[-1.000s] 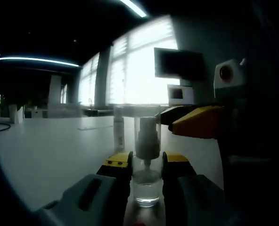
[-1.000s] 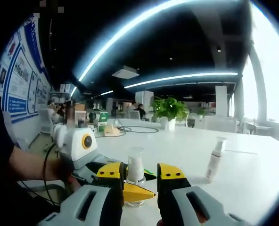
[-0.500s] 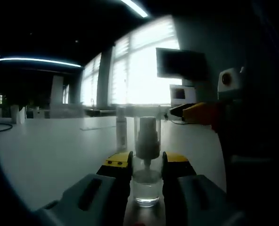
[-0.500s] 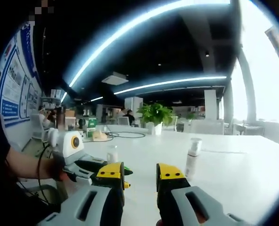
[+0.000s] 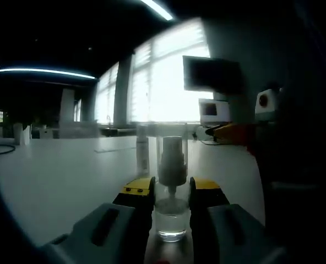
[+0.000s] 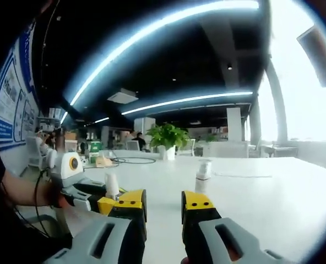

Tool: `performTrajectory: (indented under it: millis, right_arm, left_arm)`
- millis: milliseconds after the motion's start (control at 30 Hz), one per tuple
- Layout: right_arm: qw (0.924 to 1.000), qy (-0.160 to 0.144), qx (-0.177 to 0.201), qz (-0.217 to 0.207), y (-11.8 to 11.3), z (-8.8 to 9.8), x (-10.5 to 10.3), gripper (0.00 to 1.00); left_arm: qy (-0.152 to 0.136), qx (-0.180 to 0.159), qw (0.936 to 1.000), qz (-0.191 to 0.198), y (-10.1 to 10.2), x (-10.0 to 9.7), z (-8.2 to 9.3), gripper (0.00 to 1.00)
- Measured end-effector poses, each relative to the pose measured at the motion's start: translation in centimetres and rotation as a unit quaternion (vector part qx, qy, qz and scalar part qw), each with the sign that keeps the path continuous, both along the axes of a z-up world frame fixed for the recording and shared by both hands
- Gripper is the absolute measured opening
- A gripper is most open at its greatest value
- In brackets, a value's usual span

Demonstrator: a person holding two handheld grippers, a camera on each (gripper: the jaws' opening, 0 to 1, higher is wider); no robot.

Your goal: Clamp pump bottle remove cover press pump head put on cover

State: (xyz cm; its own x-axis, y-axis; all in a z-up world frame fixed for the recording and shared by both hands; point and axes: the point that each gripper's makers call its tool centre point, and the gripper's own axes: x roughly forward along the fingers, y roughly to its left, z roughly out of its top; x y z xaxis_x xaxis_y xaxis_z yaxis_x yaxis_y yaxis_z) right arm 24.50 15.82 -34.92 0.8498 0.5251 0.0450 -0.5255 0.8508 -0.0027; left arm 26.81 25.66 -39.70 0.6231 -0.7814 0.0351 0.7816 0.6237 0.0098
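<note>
In the left gripper view a clear pump bottle (image 5: 171,217) stands on the white table, and my left gripper (image 5: 171,193) is shut on its lower body. A transparent cover (image 5: 172,157) sits over the pump head. My right gripper (image 5: 233,132) hangs well off to the right of the bottle, apart from it. In the right gripper view my right gripper (image 6: 163,201) is open with nothing between its yellow-tipped jaws. There the left gripper (image 6: 77,184) is at the left, holding the pump bottle (image 6: 112,186).
A second, white pump bottle (image 5: 142,151) stands farther back on the white table (image 6: 251,203); it appears again as the white bottle (image 6: 202,176). A potted plant (image 6: 166,137) and cables lie at the far end. A person's arm (image 6: 20,192) is at the left.
My right gripper has drawn back from the bottle, so bottle and left gripper look smaller and farther in its view. The left gripper and clamped bottle have not moved.
</note>
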Motion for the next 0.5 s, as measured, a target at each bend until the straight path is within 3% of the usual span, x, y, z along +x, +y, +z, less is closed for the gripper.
performTrajectory:
  millis: [267, 500]
  right_arm:
    - [0.9997, -0.018, 0.002, -0.013, -1.6, -0.8, 1.3, 0.18]
    - [0.9998, -0.012, 0.008, -0.013, -2.0, -1.8, 1.6, 0.18]
  left_arm:
    - [0.000, -0.001, 1.0000, 0.004, 0.1, 0.0, 0.0, 0.16]
    - [0.000, 0.000, 0.9999, 0.010, 0.2, 0.2, 0.0, 0.16]
